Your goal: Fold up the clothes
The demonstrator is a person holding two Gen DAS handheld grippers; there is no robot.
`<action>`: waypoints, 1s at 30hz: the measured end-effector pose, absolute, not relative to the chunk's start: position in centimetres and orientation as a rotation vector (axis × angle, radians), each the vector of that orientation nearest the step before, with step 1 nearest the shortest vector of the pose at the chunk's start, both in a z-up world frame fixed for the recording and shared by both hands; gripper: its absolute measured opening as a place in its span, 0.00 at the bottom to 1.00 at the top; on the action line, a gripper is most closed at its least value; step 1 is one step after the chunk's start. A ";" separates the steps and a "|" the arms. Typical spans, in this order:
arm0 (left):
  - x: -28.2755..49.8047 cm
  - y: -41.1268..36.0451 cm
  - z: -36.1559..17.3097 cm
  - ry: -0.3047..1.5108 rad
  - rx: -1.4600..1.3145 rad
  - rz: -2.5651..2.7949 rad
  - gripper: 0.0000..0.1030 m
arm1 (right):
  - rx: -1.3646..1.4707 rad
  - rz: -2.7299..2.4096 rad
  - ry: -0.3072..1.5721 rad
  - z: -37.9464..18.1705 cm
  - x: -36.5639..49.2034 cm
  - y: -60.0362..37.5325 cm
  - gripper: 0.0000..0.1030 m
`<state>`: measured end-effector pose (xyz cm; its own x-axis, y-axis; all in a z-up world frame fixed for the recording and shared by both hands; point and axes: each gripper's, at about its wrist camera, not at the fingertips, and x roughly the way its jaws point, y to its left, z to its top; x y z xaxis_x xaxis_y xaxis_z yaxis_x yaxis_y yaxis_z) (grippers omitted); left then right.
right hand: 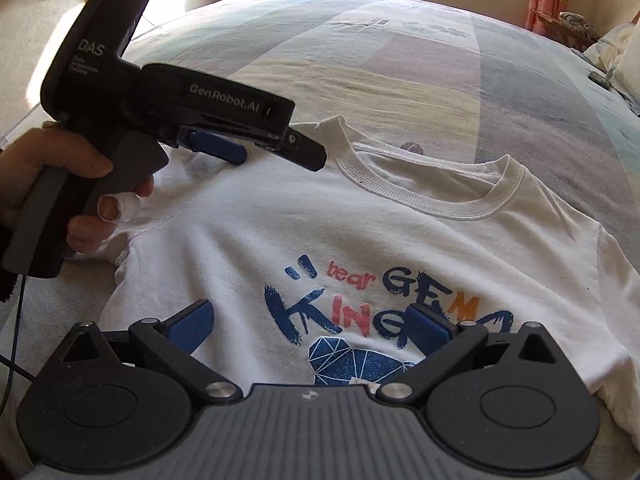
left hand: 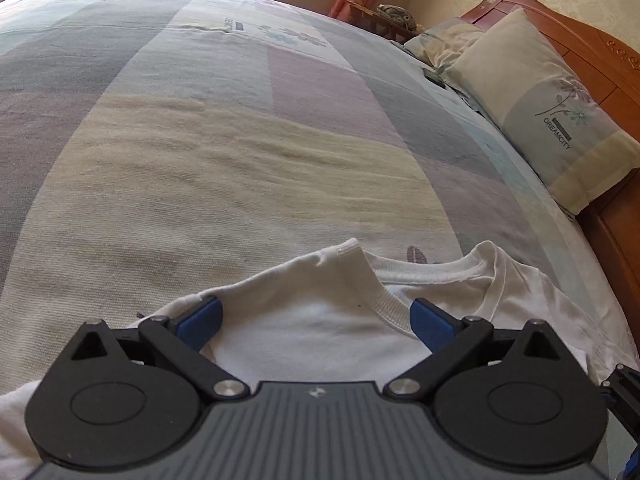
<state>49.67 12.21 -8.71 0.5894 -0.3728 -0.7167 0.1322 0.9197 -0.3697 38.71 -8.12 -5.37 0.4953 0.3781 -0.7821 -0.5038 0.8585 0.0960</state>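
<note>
T-shirt [right hand: 360, 232] lay print-up on the bed [right hand: 400, 60], both tongs spread apart: left tongs [left hand: 316, 316] over its left shoulder, right tongs [right hand: 308, 326] above the print; any pinch probably needed both layers.

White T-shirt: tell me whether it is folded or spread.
Spread. The white T-shirt lies face up on the bed, collar, both shoulders and chest print showing; no fold made yet.

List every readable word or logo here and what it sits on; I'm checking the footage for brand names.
"DREAMCITY": on the pillow.
"DAS": on the left gripper, upper body; the small lines under it are too small to read.
"GenRobot.AI": on its side.
"bear GEM KING": printed on the T-shirt; the right gripper hides part of the print.
Bedsheet: small dark mark near the flowers, too blurred to read.
</note>
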 end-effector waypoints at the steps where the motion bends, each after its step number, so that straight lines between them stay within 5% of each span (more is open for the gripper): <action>1: 49.7 11.8 -8.6 0.904 -0.290 -0.315 0.97 | -0.151 0.511 0.886 -4.8 39.1 -9.0 1.00; 21: 51.8 6.9 -7.9 0.972 -0.163 -0.311 0.98 | -0.069 0.270 0.909 -9.2 54.3 -17.2 1.00; 30: 38.7 12.3 -4.8 0.952 -0.180 -0.176 0.98 | 0.149 0.221 0.905 -5.3 43.4 -24.1 1.00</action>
